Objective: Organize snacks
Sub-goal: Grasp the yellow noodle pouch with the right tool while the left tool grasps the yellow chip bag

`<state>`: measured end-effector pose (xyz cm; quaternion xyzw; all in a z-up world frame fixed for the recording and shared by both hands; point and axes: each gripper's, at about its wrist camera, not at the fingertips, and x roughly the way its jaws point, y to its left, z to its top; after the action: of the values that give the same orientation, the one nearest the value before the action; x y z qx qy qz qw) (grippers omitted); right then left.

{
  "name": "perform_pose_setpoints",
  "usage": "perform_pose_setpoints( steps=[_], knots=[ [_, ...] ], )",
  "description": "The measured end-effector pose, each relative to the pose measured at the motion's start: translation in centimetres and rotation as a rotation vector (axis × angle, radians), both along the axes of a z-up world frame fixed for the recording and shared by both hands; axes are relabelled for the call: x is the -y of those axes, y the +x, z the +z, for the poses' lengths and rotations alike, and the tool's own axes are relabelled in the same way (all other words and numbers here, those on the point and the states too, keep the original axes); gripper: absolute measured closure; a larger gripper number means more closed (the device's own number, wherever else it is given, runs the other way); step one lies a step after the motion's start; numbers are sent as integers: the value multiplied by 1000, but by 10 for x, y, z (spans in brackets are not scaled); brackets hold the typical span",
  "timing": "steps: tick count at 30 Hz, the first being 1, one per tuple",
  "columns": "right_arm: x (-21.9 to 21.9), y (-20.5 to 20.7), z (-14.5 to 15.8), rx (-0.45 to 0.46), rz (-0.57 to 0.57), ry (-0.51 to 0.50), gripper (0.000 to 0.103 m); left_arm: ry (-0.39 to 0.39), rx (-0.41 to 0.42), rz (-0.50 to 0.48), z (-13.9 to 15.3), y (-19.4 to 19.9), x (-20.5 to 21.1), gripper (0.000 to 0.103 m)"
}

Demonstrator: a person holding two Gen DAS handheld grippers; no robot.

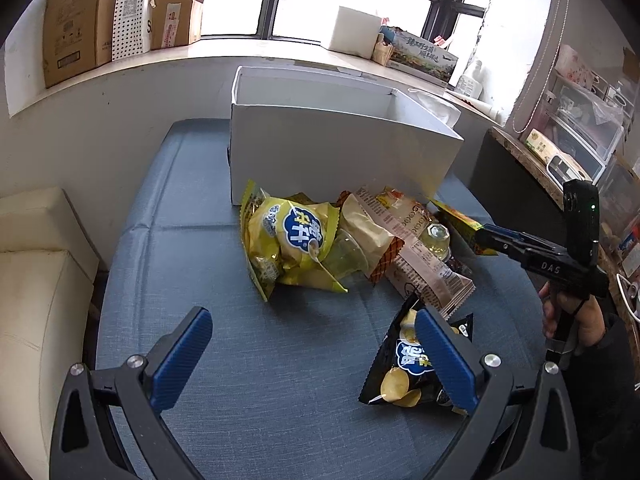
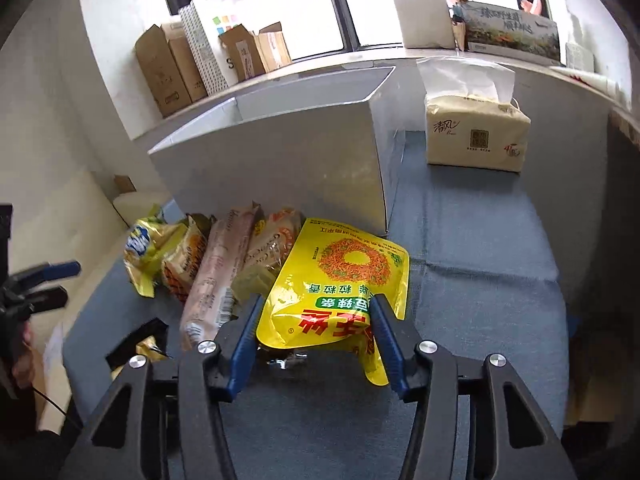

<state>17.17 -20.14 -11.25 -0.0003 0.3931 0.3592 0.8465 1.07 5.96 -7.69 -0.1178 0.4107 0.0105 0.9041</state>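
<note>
Our right gripper has its jaws around the near end of the yellow pouch, the pads pressing its two edges, so we judge it clamped there to lift the pouch into the white box just behind the heap. The pouch lies at the right end of the snack pile on the blue cushion, against the box's front wall. Our left gripper hangs wide apart and empty beside the black chip bag, likely next.
</note>
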Motion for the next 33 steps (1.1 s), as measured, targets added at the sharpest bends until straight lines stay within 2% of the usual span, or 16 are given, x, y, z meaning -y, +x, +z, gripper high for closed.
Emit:
perform_pose_setpoints(
  steps=[4, 7, 15, 19, 23, 26, 27, 28, 29, 33],
  knots=[
    [28, 6, 1, -116, -76, 222, 45, 5, -1, -5, 0, 1, 3, 0],
    [39, 4, 3, -127, -110, 283, 45, 11, -3, -7, 0, 2, 4, 0],
    [26, -20, 41, -1, -59, 207, 45, 19, 4, -1, 1, 12, 0, 0],
    [15, -36, 64, 54, -20, 171, 45, 65, -42, 1, -13, 39, -6, 0],
    [8, -50, 78, 77, 9, 173, 45, 20, -89, -17, -32, 70, -19, 0],
    [2, -56, 81, 90, 25, 154, 45, 35, -131, -26, -49, 91, -25, 0],
    [1, -58, 82, 92, 32, 154, 45, 34, -137, -16, -52, 95, -28, 3],
    [0, -60, 82, 91, 38, 153, 45, 9, -135, -15, -54, 97, -32, 26],
    [-1, -60, 82, 89, 40, 151, 45, -42, -130, -27, -54, 97, -35, 31],
    [-4, -63, 77, 77, 48, 144, 45, -44, -111, -23, -45, 87, -37, 35]
  ],
)
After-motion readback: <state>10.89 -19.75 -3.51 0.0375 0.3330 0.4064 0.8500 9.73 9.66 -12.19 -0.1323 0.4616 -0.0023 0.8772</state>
